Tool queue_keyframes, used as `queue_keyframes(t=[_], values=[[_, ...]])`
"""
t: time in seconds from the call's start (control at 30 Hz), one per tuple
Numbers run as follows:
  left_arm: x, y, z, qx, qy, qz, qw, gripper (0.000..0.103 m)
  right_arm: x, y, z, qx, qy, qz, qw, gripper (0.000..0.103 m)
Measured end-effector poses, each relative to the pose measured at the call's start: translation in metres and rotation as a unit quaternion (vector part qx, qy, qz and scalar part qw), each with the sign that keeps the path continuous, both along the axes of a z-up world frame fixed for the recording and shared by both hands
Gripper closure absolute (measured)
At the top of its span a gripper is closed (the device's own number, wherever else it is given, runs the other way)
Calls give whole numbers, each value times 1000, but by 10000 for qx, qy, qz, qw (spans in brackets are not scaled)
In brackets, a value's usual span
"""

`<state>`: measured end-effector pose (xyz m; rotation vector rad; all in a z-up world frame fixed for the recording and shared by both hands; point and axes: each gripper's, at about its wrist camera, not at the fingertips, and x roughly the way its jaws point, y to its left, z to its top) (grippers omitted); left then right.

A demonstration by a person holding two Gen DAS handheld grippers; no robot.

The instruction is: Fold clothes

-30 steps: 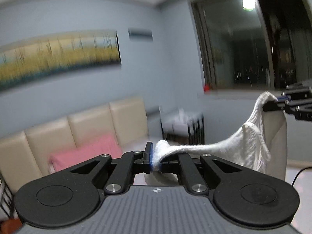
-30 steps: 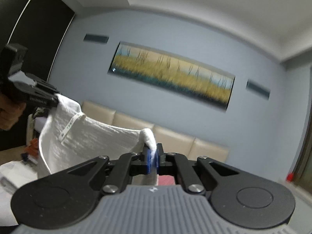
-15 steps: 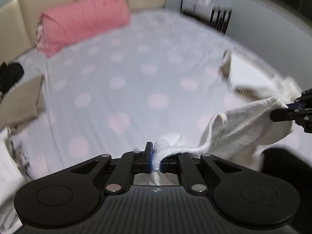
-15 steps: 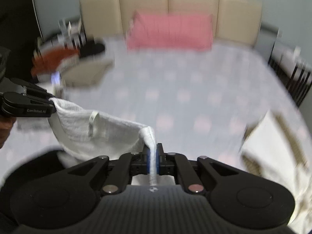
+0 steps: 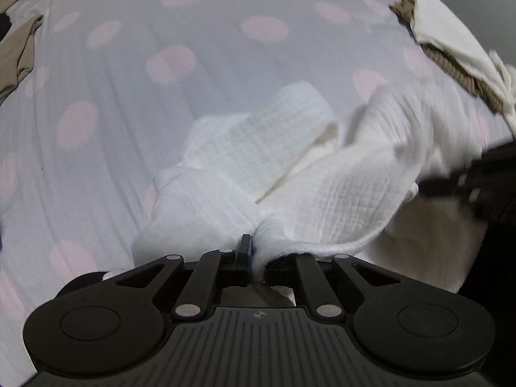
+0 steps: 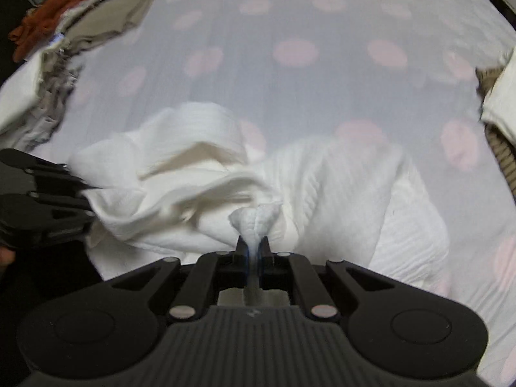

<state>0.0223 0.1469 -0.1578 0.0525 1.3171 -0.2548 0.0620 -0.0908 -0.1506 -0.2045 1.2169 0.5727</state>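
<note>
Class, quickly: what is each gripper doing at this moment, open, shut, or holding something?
Left gripper: shut on a bunched edge of the white garment.
Right gripper: shut on another pinch of the same white garment, which sags onto the dotted bedsheet.

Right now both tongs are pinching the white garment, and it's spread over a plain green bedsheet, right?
Not quite: the bedsheet is pale with pink dots, not plain green, as the right wrist view shows. The rest holds: the left tongs and the right tongs are both shut on the white garment, which lies on that sheet.
</note>
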Motion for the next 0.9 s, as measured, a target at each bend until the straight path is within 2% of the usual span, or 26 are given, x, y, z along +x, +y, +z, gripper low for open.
queue_keyframes(t=[0.17,0.37,0.57,0.73,0.9], values=[[9,27,-15,-311,436,433,9976,98,6,6,-33,-100,265,-101,9995,97],[7,27,-20,-260,593,339,9973,98,19,14,-57,-251,779,-99,9966,97],[3,33,-17,-274,632,288,9972,98,19,26,-62,-381,950,38,9947,97],[3,23,-16,-207,524,246,9981,98,12,27,-55,-381,876,104,9954,97],[-7,10,-6,-55,169,167,9997,98,-6,18,-30,-264,387,-86,9989,97]])
